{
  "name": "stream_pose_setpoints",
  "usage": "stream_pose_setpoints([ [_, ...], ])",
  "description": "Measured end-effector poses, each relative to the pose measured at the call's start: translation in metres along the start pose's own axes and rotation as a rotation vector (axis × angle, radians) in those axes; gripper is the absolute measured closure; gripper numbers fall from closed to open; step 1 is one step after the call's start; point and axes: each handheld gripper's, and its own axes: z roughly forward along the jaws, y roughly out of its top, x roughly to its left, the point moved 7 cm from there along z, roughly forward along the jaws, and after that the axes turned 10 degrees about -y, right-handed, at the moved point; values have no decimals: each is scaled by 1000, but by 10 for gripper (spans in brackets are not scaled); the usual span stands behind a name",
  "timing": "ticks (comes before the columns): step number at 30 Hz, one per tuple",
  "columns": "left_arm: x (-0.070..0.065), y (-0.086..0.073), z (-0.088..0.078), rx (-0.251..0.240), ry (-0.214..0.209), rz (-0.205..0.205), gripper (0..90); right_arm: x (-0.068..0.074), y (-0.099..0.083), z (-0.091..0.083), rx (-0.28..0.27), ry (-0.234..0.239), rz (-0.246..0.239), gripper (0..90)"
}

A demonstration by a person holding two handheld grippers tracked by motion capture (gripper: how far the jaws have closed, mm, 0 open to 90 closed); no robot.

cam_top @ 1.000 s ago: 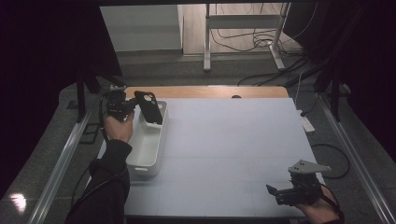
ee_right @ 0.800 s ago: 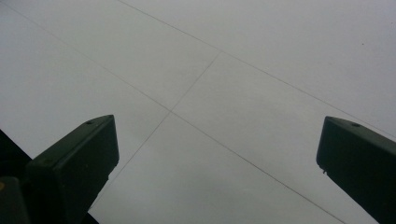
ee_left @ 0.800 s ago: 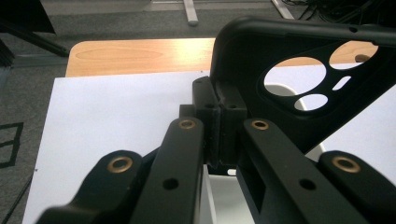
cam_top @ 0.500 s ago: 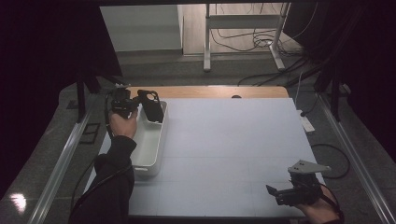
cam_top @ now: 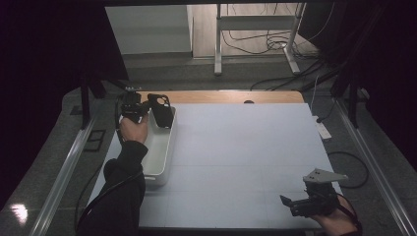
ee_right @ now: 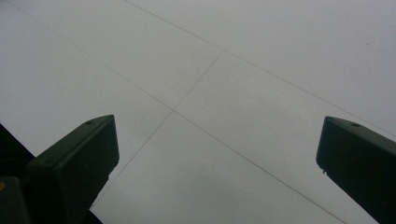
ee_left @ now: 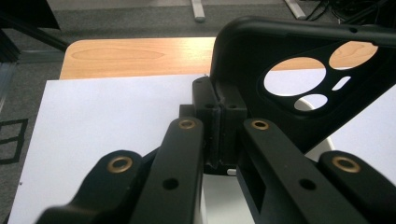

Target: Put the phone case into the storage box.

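Left gripper [cam_top: 142,109]: jaws pinched tight on the edge of a black, soft-looking phone case [cam_top: 161,110] with round camera cut-outs. Case [ee_left: 299,84] held clear of the surface, tilted, hanging over the far end of a long white plastic tray [cam_top: 160,147] at the left edge of the white table sheet [cam_top: 246,147], near the bare wooden strip [cam_top: 221,97] at the back.

Progress, judged from the lie of things: pick-up done, case lifted and gripped; setting down not yet done, whether into the tray or onto the sheet cannot be told. Tray interior looks bare where visible.

Case itself: matte black, thin-walled, rim raised all round, three round openings and one small slot in the corner panel, wood and sheet showing through them; likely flexible, so apt to bend under a one-edge grip.

Right gripper [cam_top: 307,204]: jaws spread wide, nothing between them, low over the near right corner of the sheet [ee_right: 210,93], well apart from the case.
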Motion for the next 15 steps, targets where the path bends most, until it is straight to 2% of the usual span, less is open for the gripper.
stream_pose_setpoints([
  [15,1,3,10,-1,23,-18,885,1,0,0,0,6,-6,0],
])
